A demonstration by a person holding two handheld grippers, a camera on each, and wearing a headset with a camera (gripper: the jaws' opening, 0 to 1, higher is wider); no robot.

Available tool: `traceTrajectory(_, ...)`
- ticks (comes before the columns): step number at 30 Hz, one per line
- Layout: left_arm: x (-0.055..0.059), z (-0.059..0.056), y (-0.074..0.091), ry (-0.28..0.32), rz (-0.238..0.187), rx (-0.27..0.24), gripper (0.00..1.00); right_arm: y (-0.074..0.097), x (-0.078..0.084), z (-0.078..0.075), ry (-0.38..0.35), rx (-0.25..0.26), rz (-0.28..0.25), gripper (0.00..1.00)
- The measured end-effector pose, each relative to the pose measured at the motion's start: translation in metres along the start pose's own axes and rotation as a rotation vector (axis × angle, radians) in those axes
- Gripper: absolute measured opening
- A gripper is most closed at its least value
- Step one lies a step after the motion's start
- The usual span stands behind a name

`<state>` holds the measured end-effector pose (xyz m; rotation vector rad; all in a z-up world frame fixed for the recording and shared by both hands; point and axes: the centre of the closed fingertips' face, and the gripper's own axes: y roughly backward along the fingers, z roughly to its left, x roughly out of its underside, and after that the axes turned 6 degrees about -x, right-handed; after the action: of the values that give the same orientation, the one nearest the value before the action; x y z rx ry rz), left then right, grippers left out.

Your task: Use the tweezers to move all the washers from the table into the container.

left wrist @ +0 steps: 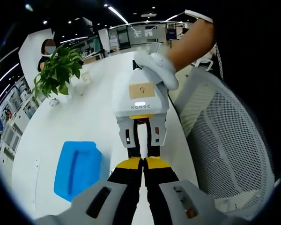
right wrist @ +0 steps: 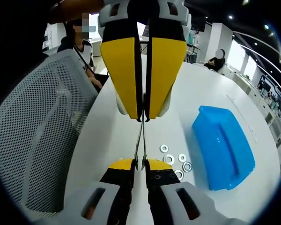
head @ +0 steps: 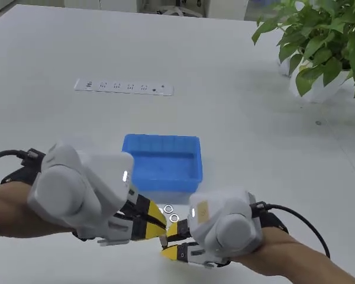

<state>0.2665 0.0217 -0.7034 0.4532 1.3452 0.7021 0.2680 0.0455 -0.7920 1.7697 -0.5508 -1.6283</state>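
Thin metal tweezers (right wrist: 141, 136) run between the two grippers, which face each other tip to tip. My left gripper (head: 161, 225), seen from the right gripper view as large yellow jaws, is shut on one end. My right gripper (right wrist: 139, 165) is shut on the other end. Several small metal washers (right wrist: 169, 159) lie on the white table just right of the tweezers, and two of these washers (head: 168, 209) sit beside the jaws. The blue container (head: 163, 163) stands open just beyond the washers. From my left gripper (left wrist: 143, 164) the right gripper's white body is straight ahead.
A white power strip (head: 123, 87) lies further back on the table. A potted plant (head: 325, 41) stands at the far right. A grey mesh chair (right wrist: 33, 131) is close to the table edge behind the hands. People sit in the background.
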Motion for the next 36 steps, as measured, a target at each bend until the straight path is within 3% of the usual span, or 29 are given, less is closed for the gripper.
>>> traceTrajectory(6,-0.001,-0.002,-0.005,0.012,-0.020,0.015,0.06,0.001,0.003,0.002,0.005,-0.003,-0.002,0.11)
traceTrajectory(16,0.010,-0.005,-0.012,0.017,0.003,0.028,0.07,-0.001,0.001,0.002,0.006,-0.005,-0.006,0.11)
traceTrajectory(22,0.010,-0.005,-0.011,0.004,0.000,0.035,0.06,0.000,0.002,0.001,0.002,0.001,-0.007,0.11)
traceTrajectory(36,0.009,0.007,-0.010,-0.018,-0.002,0.016,0.06,0.003,-0.001,-0.011,0.007,0.038,-0.014,0.12)
